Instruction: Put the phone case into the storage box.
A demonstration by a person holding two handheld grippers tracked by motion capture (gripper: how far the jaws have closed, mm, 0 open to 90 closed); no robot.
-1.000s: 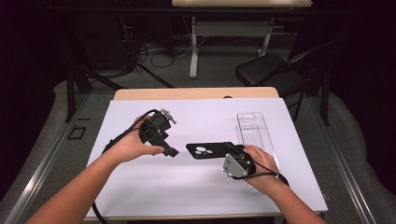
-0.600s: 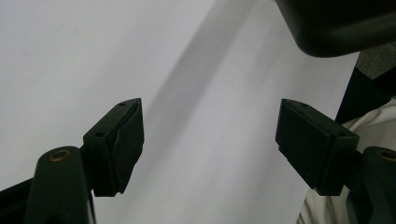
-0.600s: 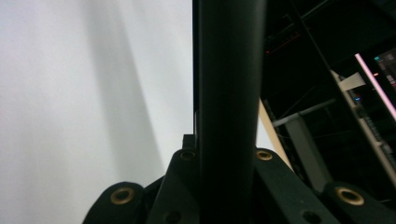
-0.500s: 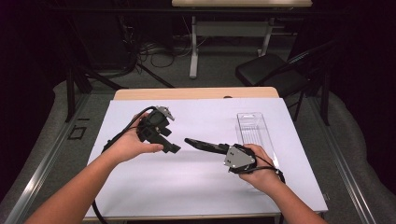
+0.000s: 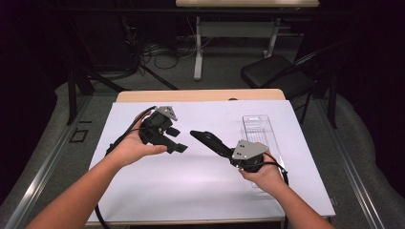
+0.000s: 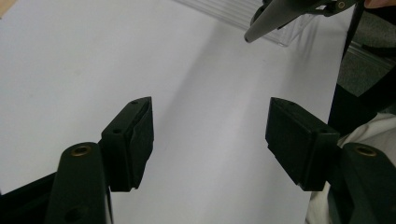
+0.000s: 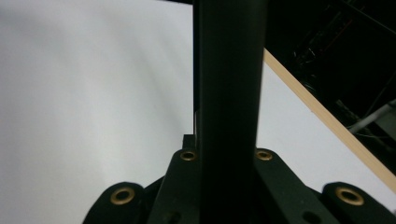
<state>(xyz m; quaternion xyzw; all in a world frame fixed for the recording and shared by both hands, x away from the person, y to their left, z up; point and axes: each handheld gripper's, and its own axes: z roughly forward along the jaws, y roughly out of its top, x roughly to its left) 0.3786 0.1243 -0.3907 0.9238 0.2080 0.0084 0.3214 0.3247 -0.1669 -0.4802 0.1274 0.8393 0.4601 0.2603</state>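
My right gripper [image 5: 232, 153] is shut on one end of a flat black plate [image 5: 208, 139]. It holds the plate off the white table cover, tilted up and pointing left. In the right gripper view the black plate [image 7: 229, 70] stands edge-on, rising from between the jaws of my right gripper [image 7: 227, 156]. My left gripper [image 5: 177, 140] hovers just left of the plate's free end, open, and its jaws have just been closing with nothing between them. In the left gripper view, the left gripper [image 6: 210, 135] frames bare white cover, and the plate's tip [image 6: 275, 14] hangs beyond it.
A clear plastic tray [image 5: 258, 129] lies on the white cover [image 5: 200, 186] at the right, behind my right hand. The table's wooden far edge [image 5: 200, 95] borders the cover. A black chair [image 5: 277, 76] and floor cables [image 5: 162, 52] sit beyond the table.
The black plate, lying flat a second ago, has been lifted and tipped edge-on toward the left gripper. The left gripper has stayed roughly in place.
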